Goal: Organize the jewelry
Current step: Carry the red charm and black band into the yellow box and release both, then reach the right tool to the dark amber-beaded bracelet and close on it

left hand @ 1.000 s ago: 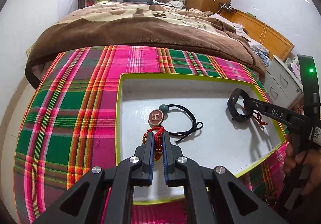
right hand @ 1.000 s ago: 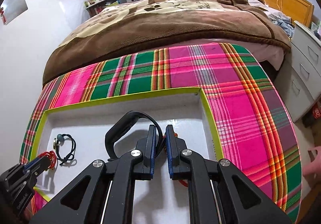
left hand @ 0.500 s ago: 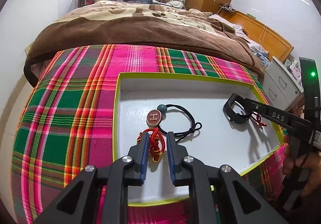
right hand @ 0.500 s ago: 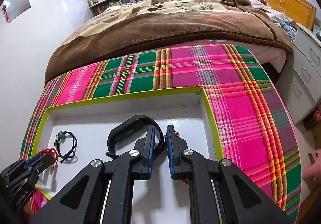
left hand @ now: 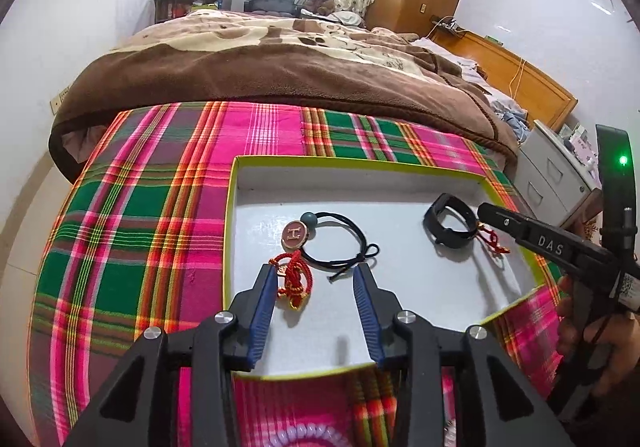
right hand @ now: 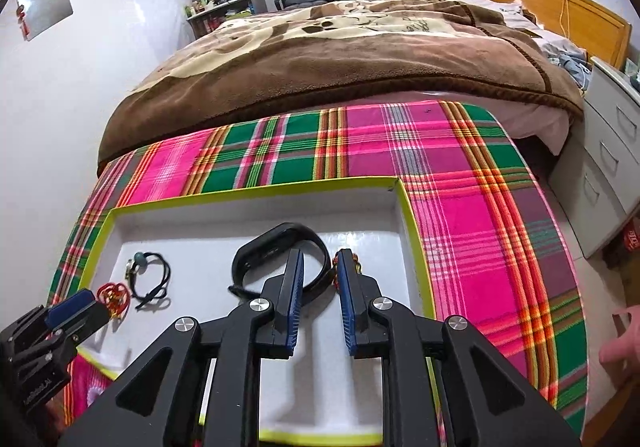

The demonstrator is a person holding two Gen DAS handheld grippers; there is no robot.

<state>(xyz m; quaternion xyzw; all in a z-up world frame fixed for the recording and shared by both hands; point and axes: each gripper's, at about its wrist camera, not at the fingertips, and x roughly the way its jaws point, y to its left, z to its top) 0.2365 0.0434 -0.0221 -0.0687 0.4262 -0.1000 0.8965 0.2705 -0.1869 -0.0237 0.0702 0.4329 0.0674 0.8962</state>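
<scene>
A white tray with a lime rim [left hand: 320, 161] [right hand: 256, 193] lies on the plaid cloth. My left gripper [left hand: 314, 275] [right hand: 76, 303] is open and its jaws are opening. A red knotted cord bracelet [left hand: 294, 279] [right hand: 114, 295] lies loose on the tray floor between them, against the left pad. Just beyond lies a black cord bracelet with a round H charm [left hand: 296, 233] [right hand: 150, 275]. My right gripper [right hand: 320, 259] [left hand: 486, 213] is open a little and its jaws are opening. One side of a black wristband [right hand: 276, 243] [left hand: 448, 227] passes between them, unpressed. A small red cord piece [left hand: 494, 243] [right hand: 356, 267] sits by the right finger.
The pink and green plaid cloth [right hand: 460, 207] covers the table. A bed with a brown blanket [left hand: 280, 67] stands behind it. A white drawer cabinet [right hand: 612, 151] is at the right. A lilac coiled hair tie [left hand: 296, 439] lies near the front edge. A person's hand [right hand: 618, 339] shows at far right.
Both pairs of jaws have spread apart. The left gripper let go of the red knotted bracelet, which now rests on the tray. The right gripper's pads have come off the black wristband.
</scene>
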